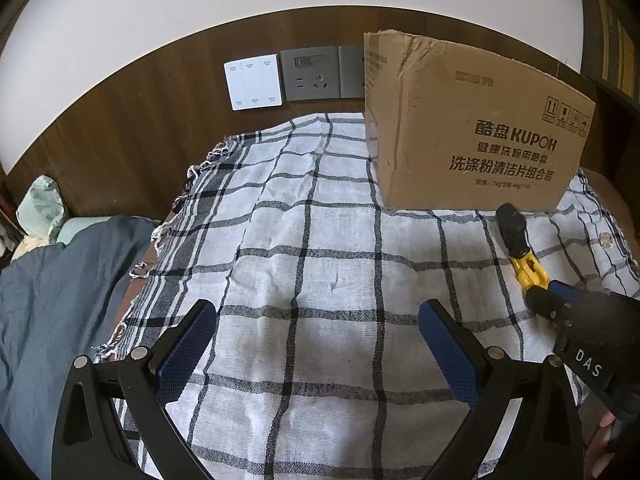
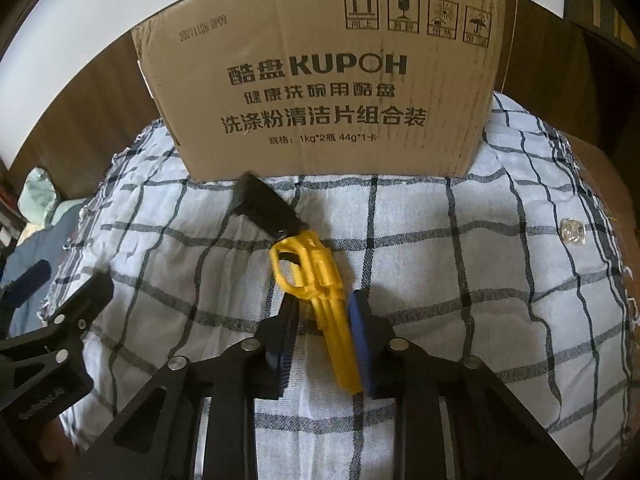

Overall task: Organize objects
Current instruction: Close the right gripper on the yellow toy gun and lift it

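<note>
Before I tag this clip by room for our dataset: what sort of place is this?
Probably a bedroom: bedding lies beside a low surface under a checked cloth, with a wood-panelled wall carrying switches and a socket.

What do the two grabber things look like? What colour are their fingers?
Both are black plastic frames with cut-out holes and round silver bolts. The left gripper and the right gripper each have two fingers faced with bumpy dark blue pads. The right one's body carries white letters, "DAS".

Both wrist views look steeply down, the right nearer; both share the checked cloth [image 1: 304, 248] and cardboard box [image 2: 320, 80].
</note>
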### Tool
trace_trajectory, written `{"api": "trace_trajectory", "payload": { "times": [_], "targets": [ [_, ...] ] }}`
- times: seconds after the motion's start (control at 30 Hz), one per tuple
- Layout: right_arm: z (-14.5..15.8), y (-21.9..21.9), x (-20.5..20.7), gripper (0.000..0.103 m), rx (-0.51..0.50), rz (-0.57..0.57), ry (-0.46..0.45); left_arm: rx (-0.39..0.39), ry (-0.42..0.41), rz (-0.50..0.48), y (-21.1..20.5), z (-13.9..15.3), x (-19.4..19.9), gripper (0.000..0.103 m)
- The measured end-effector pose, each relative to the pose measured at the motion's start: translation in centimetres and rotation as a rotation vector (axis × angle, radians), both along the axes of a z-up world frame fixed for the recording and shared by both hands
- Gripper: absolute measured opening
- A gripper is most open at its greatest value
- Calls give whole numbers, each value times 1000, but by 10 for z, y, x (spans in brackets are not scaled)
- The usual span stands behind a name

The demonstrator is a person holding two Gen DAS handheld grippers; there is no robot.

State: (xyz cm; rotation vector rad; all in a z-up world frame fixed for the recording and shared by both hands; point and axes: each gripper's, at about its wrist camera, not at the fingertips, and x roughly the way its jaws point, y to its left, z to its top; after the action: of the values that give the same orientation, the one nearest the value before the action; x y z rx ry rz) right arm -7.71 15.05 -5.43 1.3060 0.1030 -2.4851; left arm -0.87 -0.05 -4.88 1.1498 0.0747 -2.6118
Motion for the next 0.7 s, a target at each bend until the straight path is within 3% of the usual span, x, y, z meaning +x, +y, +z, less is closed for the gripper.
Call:
{"api": "trace_trajectory", "payload": {
  "times": [0.03, 0.7],
  "targets": [
    [2, 0, 1, 15, -4, 4, 5, 0, 1, 0, 0, 1, 0, 103],
    [40, 10, 20, 13, -61, 5, 112, 3, 27, -14, 11, 16, 4, 103]
  ]
}}
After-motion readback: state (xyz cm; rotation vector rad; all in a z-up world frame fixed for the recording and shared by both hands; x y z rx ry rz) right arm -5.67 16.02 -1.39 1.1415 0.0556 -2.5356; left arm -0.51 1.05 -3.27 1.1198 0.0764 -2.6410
